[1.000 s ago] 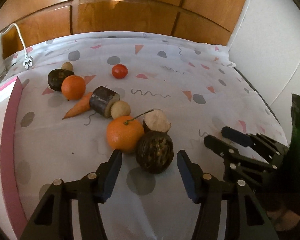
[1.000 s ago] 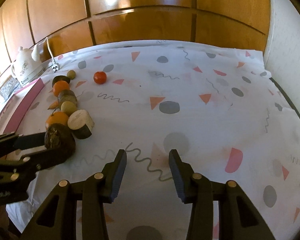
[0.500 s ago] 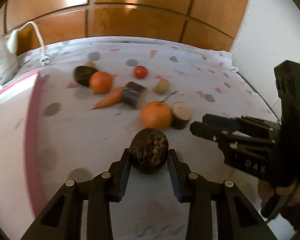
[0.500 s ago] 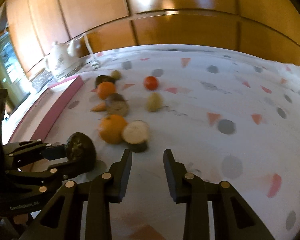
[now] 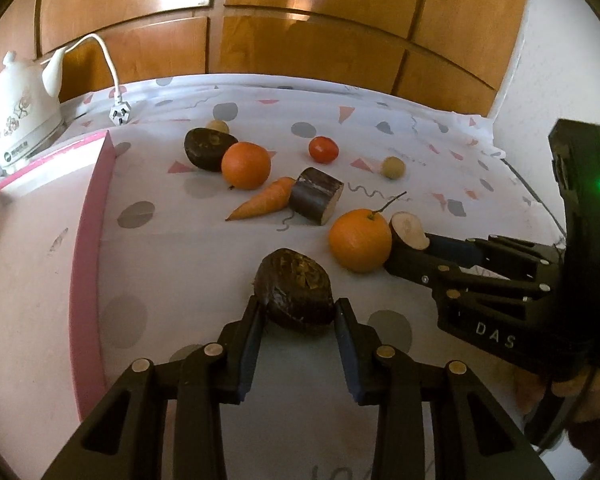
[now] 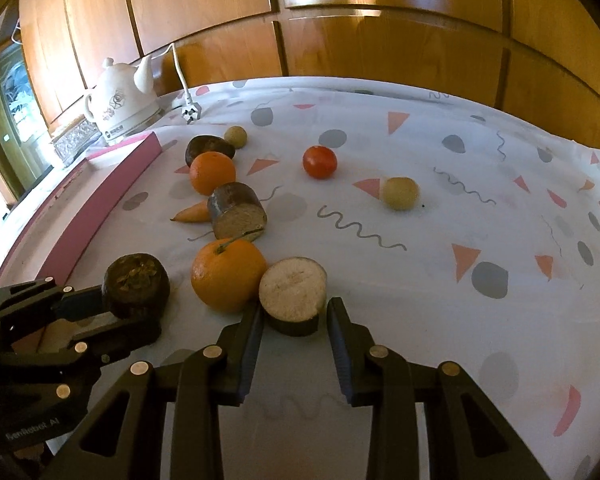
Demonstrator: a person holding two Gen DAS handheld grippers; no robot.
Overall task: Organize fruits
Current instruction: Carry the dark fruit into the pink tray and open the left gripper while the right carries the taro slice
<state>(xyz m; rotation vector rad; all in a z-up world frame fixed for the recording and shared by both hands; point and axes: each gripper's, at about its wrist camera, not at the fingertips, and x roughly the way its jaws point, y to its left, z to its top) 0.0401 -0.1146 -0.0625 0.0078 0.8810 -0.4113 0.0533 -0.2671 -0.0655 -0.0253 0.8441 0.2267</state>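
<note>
- The left gripper (image 5: pixel 296 314) tilts down and squeezes a dark round fruit (image 5: pixel 294 290).
- The right gripper (image 6: pixel 294 316) tilts down too, holding a cut dark chunk (image 6: pixel 293 294).

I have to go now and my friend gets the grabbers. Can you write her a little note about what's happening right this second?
Left gripper: shut on the dark wrinkled fruit, near the pink tray.
Right gripper: shut on the cut pale-faced piece, beside the stemmed orange.
On the cloth: second orange, carrot, dark cut cylinder, tomato, two small yellowish fruits, another dark fruit.
Done: two pieces gripped. Left: the tray looks empty, so nothing is sorted yet.
</note>
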